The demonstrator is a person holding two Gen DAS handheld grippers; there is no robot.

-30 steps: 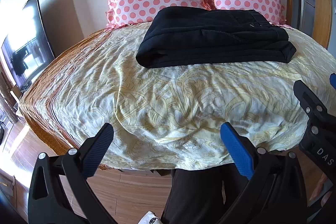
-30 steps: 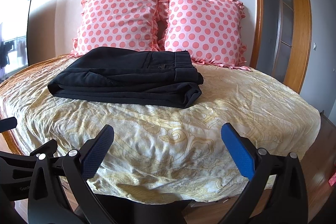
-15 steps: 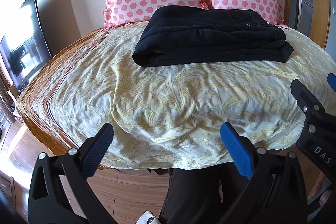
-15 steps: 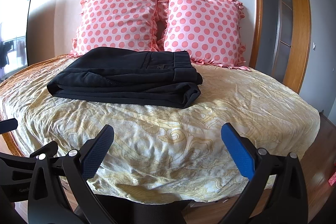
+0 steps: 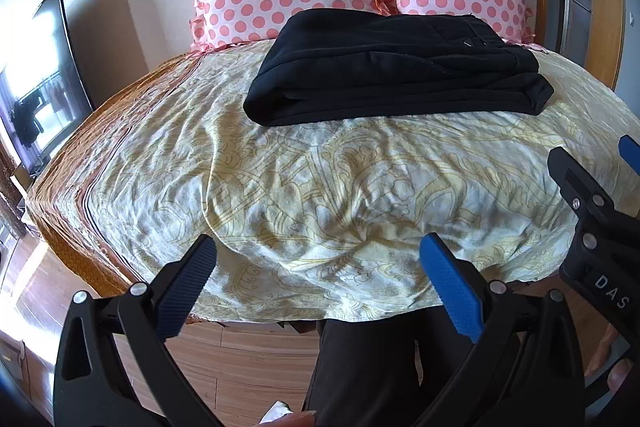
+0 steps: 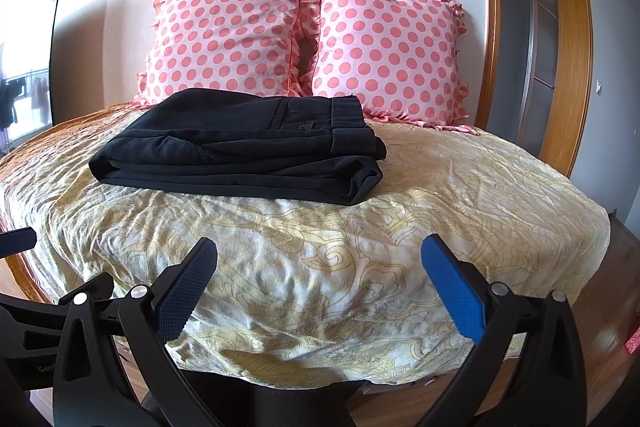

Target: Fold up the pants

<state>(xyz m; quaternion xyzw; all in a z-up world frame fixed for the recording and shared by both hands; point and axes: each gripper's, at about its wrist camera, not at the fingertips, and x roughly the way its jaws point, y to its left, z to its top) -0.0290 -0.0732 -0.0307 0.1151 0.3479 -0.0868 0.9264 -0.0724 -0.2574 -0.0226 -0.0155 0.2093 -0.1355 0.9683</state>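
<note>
The black pants [image 6: 240, 143] lie folded on the bed [image 6: 460, 211], well ahead of both grippers; the left gripper [image 5: 316, 279] and the right gripper [image 6: 318, 279] are wide apart, holding nothing.

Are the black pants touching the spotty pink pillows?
Cannot tell. In the right wrist view the folded black pants overlap the bottom edges of the polka-dot pillows behind them, hiding where they might meet. The left wrist view hides it too.
</note>
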